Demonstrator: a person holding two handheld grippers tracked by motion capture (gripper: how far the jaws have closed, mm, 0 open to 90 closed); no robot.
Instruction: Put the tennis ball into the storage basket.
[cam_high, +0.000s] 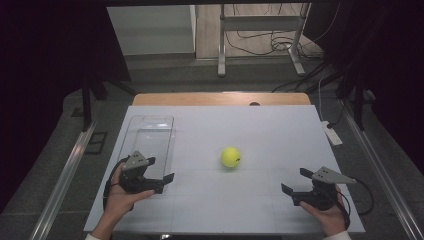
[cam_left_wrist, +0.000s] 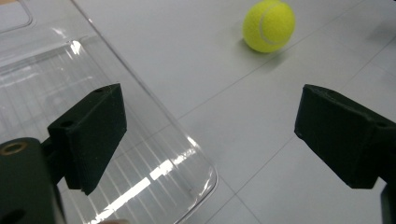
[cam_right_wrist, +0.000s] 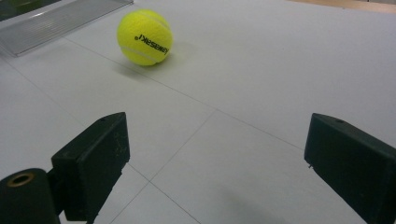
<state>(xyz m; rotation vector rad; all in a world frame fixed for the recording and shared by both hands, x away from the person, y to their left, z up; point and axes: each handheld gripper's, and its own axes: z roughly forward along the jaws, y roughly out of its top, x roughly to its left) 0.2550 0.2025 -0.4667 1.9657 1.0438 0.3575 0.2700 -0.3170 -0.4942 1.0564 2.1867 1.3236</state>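
While both my grippers wait wide open and hold nothing, the tennis ball (cam_high: 230, 157) sits between them. It lies ahead of the left gripper (cam_high: 157, 181), a bit nearer than the right gripper (cam_high: 296, 183).

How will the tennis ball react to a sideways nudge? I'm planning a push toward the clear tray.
The tennis ball is round and sits free on the flat white table, so it will probably roll on after a nudge. Its fuzzy felt should grip the open jaws rather than slip. The clear tray looks light and may slide if struck.
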